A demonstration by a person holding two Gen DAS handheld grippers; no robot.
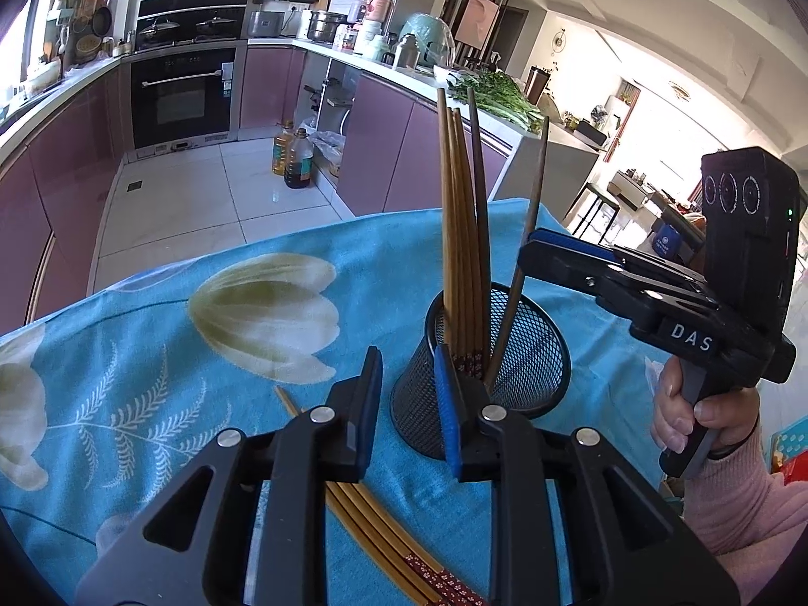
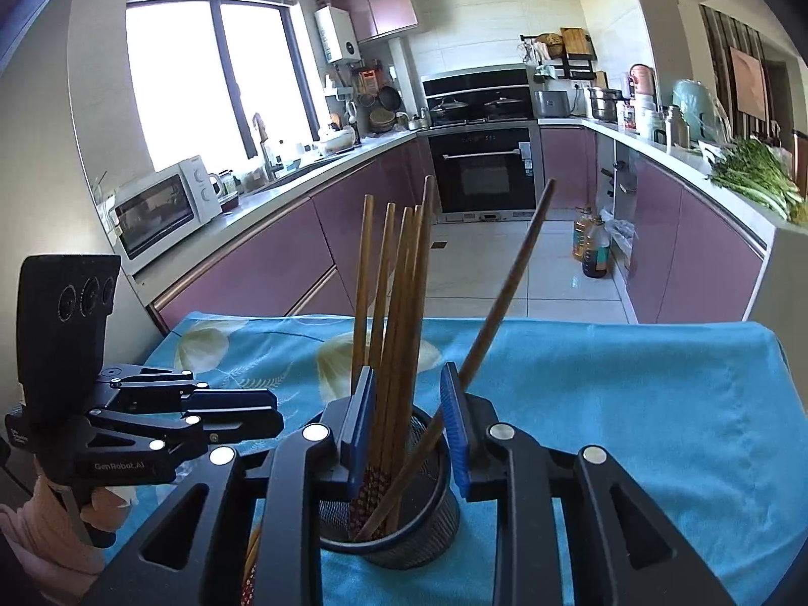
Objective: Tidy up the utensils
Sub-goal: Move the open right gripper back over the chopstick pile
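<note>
Both grippers, left gripper (image 1: 406, 404) & right gripper (image 2: 406, 429), sit spread, holding nothing; thin brown wooden chopsticks (image 1: 373, 530) on blue floral cloth (image 1: 151, 353) by black mesh cup (image 1: 535, 353) look light, stiff, prob slippery, so pinch mid-shaft.

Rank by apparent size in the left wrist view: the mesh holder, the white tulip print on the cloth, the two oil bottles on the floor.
1. Mesh holder and white tulip print: look alike in size; the holder sits nearer, so unranked.
2. Oil bottles: clearly smallest as seen, though they are far from the camera.
</note>
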